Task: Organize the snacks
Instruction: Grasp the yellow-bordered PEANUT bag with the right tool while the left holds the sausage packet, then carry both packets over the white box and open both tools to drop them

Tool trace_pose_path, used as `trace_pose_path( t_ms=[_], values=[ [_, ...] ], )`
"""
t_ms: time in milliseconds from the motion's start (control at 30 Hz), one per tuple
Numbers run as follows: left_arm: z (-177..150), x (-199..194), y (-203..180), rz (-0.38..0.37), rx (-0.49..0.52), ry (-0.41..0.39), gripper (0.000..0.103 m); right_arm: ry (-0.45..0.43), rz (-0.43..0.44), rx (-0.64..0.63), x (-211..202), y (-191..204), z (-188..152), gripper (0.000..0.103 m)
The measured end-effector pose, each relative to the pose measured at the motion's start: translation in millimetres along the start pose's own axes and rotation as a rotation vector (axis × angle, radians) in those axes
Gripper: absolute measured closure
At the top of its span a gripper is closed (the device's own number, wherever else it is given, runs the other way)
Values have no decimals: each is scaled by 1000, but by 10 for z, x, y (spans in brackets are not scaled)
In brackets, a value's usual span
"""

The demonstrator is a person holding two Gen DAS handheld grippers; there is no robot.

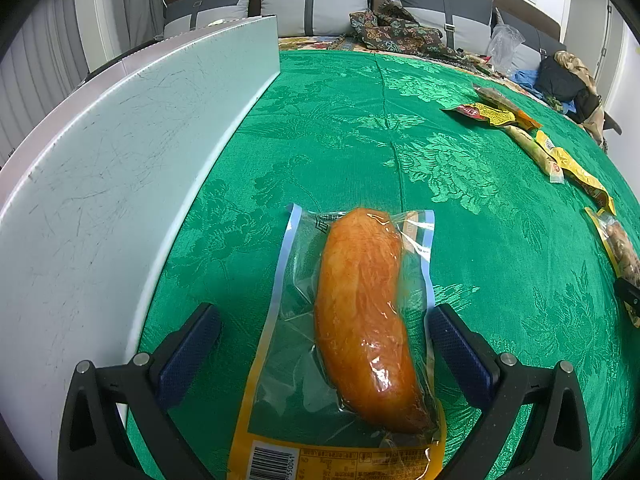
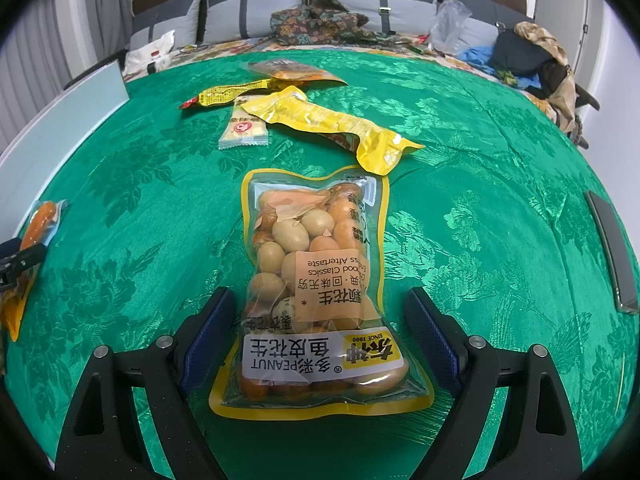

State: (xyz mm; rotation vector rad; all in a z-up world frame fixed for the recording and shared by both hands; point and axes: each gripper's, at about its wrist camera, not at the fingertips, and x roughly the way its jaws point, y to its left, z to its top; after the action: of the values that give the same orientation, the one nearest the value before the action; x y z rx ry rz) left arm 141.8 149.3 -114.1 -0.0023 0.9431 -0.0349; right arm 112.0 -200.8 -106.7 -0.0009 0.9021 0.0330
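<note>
Looking along your left gripper (image 1: 324, 332), you see its jaws spread wide on either side of a clear vacuum pack holding an orange-brown chicken piece (image 1: 360, 312). The right pad sits just beside the pack's edge and the left pad stands apart from it, so nothing is gripped. The pack lies flat on the green brocade cloth (image 1: 460, 128) covering the worktop, its barcode end nearest you. To its left a pale white board (image 1: 120, 152) stands on edge and curves away toward the far side. Far right on the cloth lies a loose row of yellow snack packets (image 1: 560, 160).

Your right gripper (image 2: 320, 328) also has its jaws wide open, straddling the near half of a peanut bag (image 2: 316, 280) with a yellow border and a "PEANUT" label; both pads stand clear of the bag's sides. The bag lies flat on the cloth, label end toward you. Beyond it lie a long yellow packet (image 2: 332, 124), a small white sachet (image 2: 244, 130), a yellow-and-red packet (image 2: 224, 96) and an orange-bottomed pouch (image 2: 292, 70), close together and partly overlapping. A dark flat phone-like slab (image 2: 612, 248) lies at the far right edge. In this view the chicken pack shows at the left edge, with your left gripper over it.
</note>
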Motion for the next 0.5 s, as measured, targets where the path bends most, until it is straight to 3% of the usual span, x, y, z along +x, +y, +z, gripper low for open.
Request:
trace_pose_path(
  t_ms=[300,367,500],
  values=[
    [14,6,7,-6,11,26,0,4,1,-5,2,0,5,14],
    [48,18,13,-25,41,81,0,59,15,-16,12,-7,56,13],
    [68,20,19,-54,87,160,1,287,88,6,127,-56,350,15]
  ],
)
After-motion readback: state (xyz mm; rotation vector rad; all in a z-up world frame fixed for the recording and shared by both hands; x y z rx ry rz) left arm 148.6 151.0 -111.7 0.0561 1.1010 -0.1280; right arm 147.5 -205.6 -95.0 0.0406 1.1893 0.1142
